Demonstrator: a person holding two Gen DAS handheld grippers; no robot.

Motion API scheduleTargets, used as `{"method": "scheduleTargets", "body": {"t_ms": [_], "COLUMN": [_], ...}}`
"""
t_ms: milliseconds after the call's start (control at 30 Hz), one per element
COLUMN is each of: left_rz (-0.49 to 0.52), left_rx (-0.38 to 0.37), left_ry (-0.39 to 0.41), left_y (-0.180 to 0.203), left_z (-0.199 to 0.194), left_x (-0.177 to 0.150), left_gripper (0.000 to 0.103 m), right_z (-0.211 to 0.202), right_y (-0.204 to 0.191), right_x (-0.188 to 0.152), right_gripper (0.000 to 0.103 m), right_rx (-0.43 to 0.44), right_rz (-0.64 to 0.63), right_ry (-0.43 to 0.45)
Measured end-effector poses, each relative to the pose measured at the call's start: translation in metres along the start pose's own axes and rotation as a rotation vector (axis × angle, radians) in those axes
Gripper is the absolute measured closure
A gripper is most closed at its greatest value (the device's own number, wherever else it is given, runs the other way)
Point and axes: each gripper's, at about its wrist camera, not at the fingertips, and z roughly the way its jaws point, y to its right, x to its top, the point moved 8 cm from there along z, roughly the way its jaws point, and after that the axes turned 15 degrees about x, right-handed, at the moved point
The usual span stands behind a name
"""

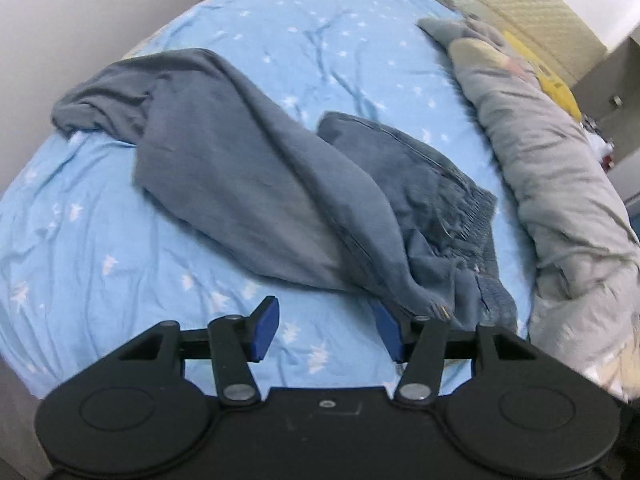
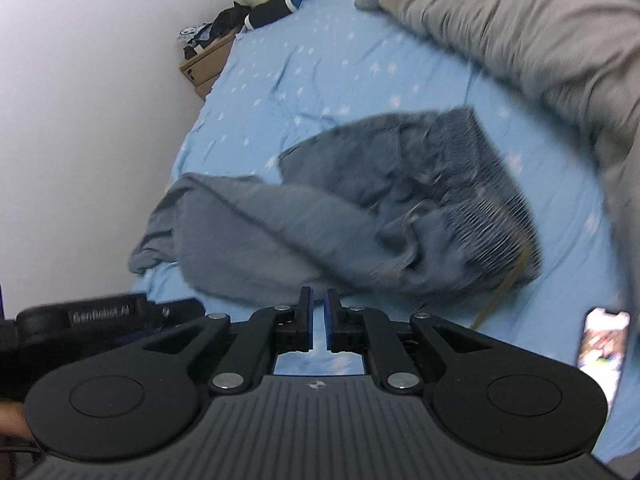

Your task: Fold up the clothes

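Observation:
A grey-blue pair of trousers (image 1: pixel 248 176) lies crumpled on the light blue star-print bed sheet (image 1: pixel 100 240), with its ribbed elastic waistband (image 1: pixel 476 216) bunched at the right. My left gripper (image 1: pixel 326 326) is open just in front of the garment; a corner of the cloth drapes over its right finger (image 1: pixel 386 326). In the right wrist view the same trousers (image 2: pixel 360 216) lie ahead, waistband (image 2: pixel 492 204) to the right. My right gripper (image 2: pixel 319 314) is nearly shut with nothing between its pads, hovering above the sheet (image 2: pixel 320 60) near the garment's near edge.
A rumpled grey duvet (image 1: pixel 552 184) runs along the right side of the bed and shows again in the right wrist view (image 2: pixel 520 28). A phone (image 2: pixel 604 344) lies on the sheet at the right. A wall (image 2: pixel 80 120), a cardboard box (image 2: pixel 204 64) and a dark bottle (image 2: pixel 272 10) are at the far left.

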Motion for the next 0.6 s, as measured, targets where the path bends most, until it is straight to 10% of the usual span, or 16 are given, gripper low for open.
{"method": "scheduleTargets", "body": {"t_ms": [333, 600], "left_rz": [-0.152, -0.183], "left_rx": [0.088, 0.082], "left_ry": [-0.032, -0.051], "left_y": [-0.042, -0.071], "left_z": [0.018, 0.043], "left_x": [0.025, 0.069], "left_gripper": [0.053, 0.052], "right_z": [0.045, 0.086], "right_y": [0.013, 0.033], "right_x": [-0.011, -0.003], "right_gripper": [0.088, 0.055], "right_rx": [0.066, 0.130], "right_rz": [0.130, 0.524], "right_ry": [-0.073, 0.025]}}
